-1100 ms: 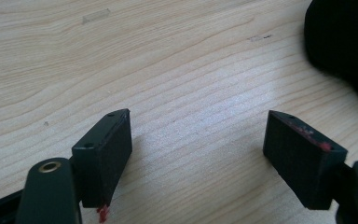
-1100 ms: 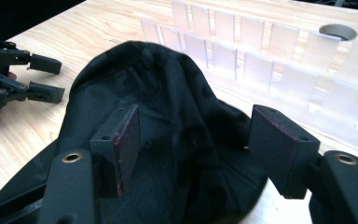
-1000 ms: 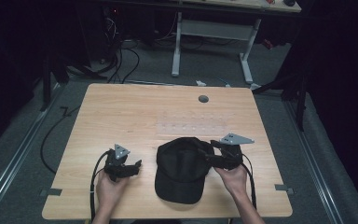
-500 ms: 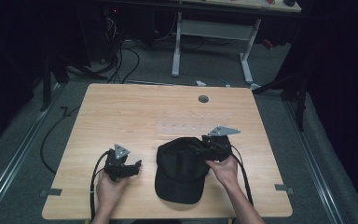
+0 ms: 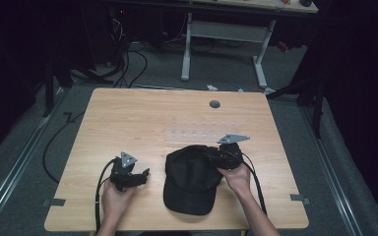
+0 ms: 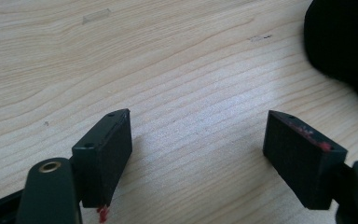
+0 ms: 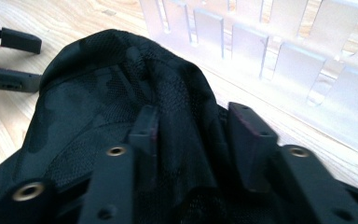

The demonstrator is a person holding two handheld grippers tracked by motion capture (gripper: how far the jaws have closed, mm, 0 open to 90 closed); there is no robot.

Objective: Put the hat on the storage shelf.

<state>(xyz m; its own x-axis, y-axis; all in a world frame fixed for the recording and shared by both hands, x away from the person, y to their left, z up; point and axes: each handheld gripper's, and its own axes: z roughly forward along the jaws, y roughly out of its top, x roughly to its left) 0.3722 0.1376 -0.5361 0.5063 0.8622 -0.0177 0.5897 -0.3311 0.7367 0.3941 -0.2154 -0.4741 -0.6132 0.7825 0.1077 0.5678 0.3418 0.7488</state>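
1. Nearest the person, at the front edge of the wooden worktop (image 5: 128, 118), two hands come in from the bottom of the high view, each holding a gripper.
2. The left gripper (image 5: 134, 178) sits low over the bare wood, left of the cap and apart from it. In its own view its jaws stand wide apart with only wood grain between them, grasping nothing; the cap's dark edge shows at the upper right corner.
3. The black cap (image 5: 193, 179) lies on the near half of the worktop, between the two grippers, its brim pointing toward the person and its crown away.
4. The right gripper (image 5: 215, 158) is at the crown's far right side. In its own view the jaws (image 7: 193, 140) are pushed into the mesh fabric (image 7: 121, 88) with a fold of it bunched between them; they are partly closed around that fold, but whether they pinch it tight I cannot tell.
5. Just beyond the cap lies a clear plastic strip with slots (image 5: 197, 133), flat on the wood; it shows close behind the crown in the right gripper view.
6. Farther off, near the far edge, a small round grey grommet (image 5: 214, 104) is set in the worktop.
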